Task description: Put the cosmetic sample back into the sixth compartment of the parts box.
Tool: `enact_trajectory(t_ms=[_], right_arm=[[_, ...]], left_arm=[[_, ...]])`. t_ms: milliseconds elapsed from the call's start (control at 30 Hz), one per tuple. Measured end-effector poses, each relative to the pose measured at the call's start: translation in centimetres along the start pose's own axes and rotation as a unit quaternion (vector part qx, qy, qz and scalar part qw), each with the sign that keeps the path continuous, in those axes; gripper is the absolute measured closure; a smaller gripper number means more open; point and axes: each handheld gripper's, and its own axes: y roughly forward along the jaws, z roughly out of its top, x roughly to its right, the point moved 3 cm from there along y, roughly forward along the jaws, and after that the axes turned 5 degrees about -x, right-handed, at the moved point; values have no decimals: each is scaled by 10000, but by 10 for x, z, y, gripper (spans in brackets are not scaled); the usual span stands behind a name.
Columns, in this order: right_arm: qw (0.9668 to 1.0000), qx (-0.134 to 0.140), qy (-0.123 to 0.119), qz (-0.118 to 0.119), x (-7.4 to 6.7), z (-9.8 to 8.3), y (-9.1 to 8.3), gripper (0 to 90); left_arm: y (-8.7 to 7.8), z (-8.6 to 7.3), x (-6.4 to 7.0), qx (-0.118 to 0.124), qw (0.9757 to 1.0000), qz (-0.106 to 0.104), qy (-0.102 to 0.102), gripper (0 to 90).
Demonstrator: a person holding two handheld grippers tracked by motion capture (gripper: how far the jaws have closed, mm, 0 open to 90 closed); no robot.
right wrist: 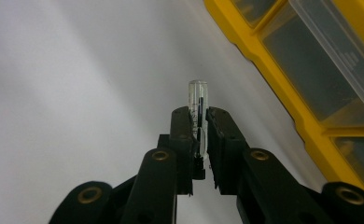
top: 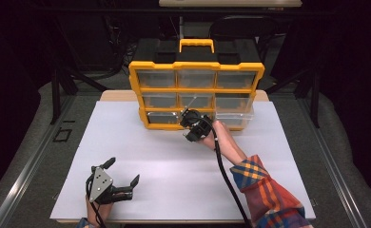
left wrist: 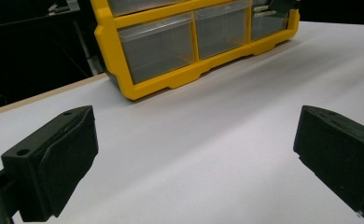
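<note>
Clear plastic, thin and rounded at the tip, stands up between the jaws of the right tool (right wrist: 199,122) in the right gripper view: it looks like a small transparent tube or tab (right wrist: 198,95), with dark markings inside, though what it is exactly I cannot tell. The jaws are pressed together on its lower part, leaving the top free, a narrow pinch that suits so slim a piece and keeps its end visible for guiding. In the high view the right tool (top: 189,124) hovers just in front of the bottom row of the yellow organiser (top: 196,66), beside a clear drawer (top: 235,118) that sticks out from the lower right of the frame; the open drawer is probably where the piece came from or is meant to go. The organiser stands upright at the far edge of the white tabletop (top: 174,161), its drawer fronts facing the person so each is reachable from the front. The left tool (top: 119,176) rests low near the front left corner, well apart from the organiser, its jaws spread wide with nothing between them, apparently parked out of the way.
</note>
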Motion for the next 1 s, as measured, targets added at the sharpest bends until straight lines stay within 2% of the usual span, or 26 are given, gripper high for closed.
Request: enact_trajectory(t_ms=[1000], right_arm=[[9998, 69, 11, -161, 17, 16, -30, 808]], left_arm=[[0, 0, 0, 5, 10000, 3, 29, 0]])
